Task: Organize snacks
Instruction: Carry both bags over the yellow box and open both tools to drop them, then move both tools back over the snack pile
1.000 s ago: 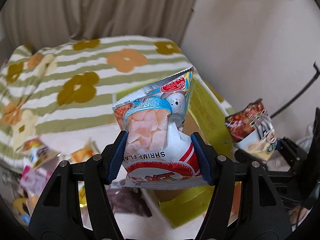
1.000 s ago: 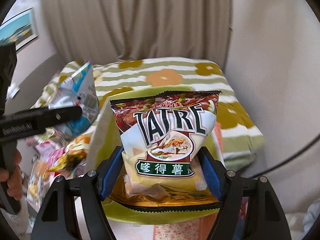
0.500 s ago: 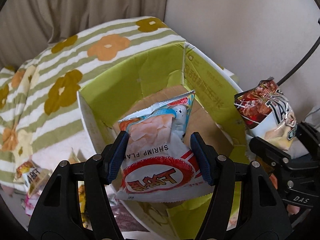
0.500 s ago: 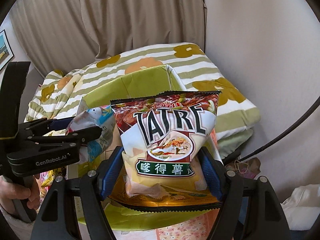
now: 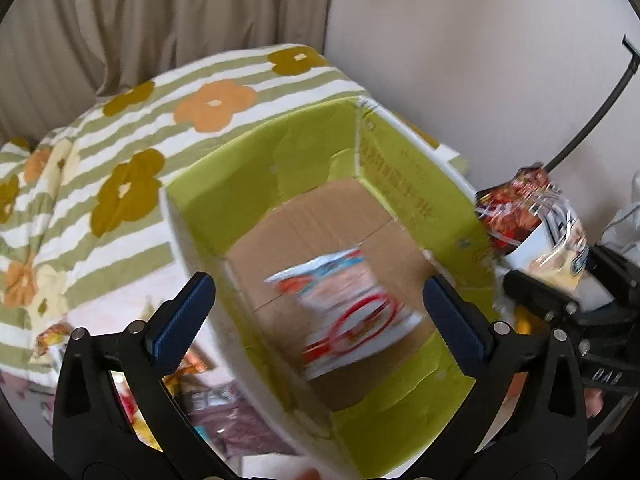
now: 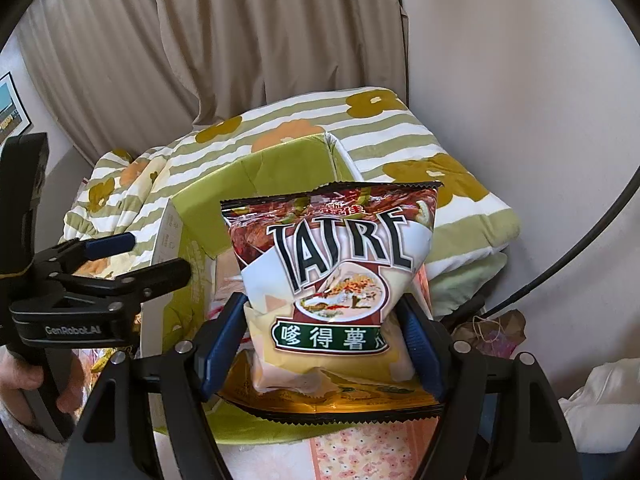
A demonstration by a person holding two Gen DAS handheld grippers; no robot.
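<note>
Right gripper (image 6: 322, 340) next to load; box lies ahead-left.
Clamped on upright brown-and-white TATRE crisp bag (image 6: 332, 280). Left gripper (image 5: 320, 312) jaws apart over green-lined cardboard box (image 5: 416, 184); blurred white-red shrimp snack packet (image 5: 348, 308) inside, unheld.

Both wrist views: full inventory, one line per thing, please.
cardboard box: 1, green walls, brown floor, open, on the bed.
shrimp snack bag: 1, white, red and blue, blurred, inside the box, free of the tool.
TATRE chip bag: 1, brown and white, clamped upright over the box's near edge.
loose snack packs: several, mixed colours, left of the box, partly hidden.
floral quilt: 1, green-white stripes, orange and olive flowers, under the box.
curtain: 1, beige, behind the bed.
framed picture: 1, left wall.
left tool: 1, black, blue pads, open above the box.
right tool: 1, black, blue pads, shut on the chip bag.
</note>
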